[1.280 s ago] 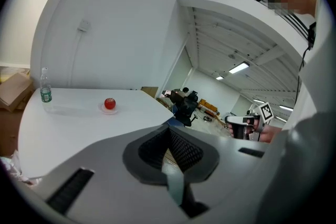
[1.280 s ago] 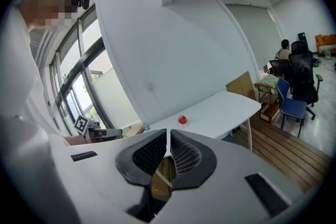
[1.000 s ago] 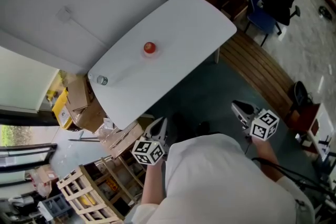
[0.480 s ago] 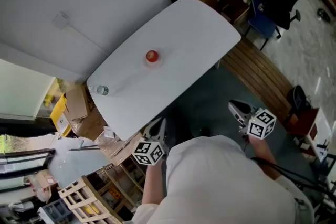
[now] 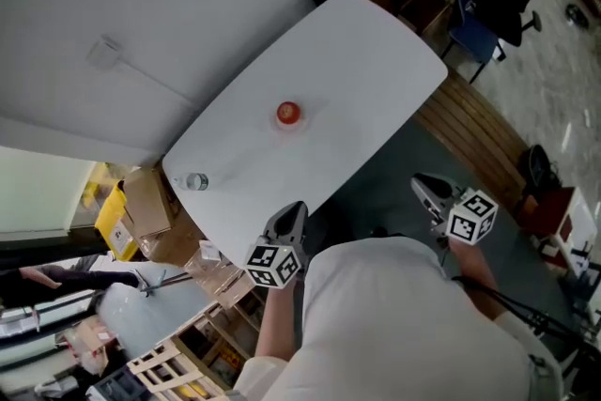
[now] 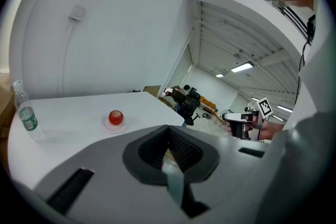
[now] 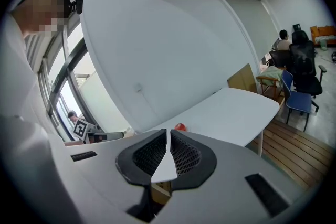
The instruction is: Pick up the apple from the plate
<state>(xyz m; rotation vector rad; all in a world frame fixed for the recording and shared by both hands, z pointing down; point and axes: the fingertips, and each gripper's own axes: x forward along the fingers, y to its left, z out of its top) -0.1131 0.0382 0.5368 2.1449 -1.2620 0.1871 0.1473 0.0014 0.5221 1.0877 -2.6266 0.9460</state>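
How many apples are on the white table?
1: the apple sits on a small plate near the middle of the table; nothing there could hide another.

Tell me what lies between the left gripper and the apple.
Between the left gripper and the apple only bare table shows, in the head view; the bottle stands aside.

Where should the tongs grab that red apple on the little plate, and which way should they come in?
Probably around its fat middle, squeezing from two opposite sides. The apple is round and smooth, so the widest part should slip least. It sits on a low plate with nothing close by on the table, so coming in from above, tilted down from the near edge, should clear the plate's rim.
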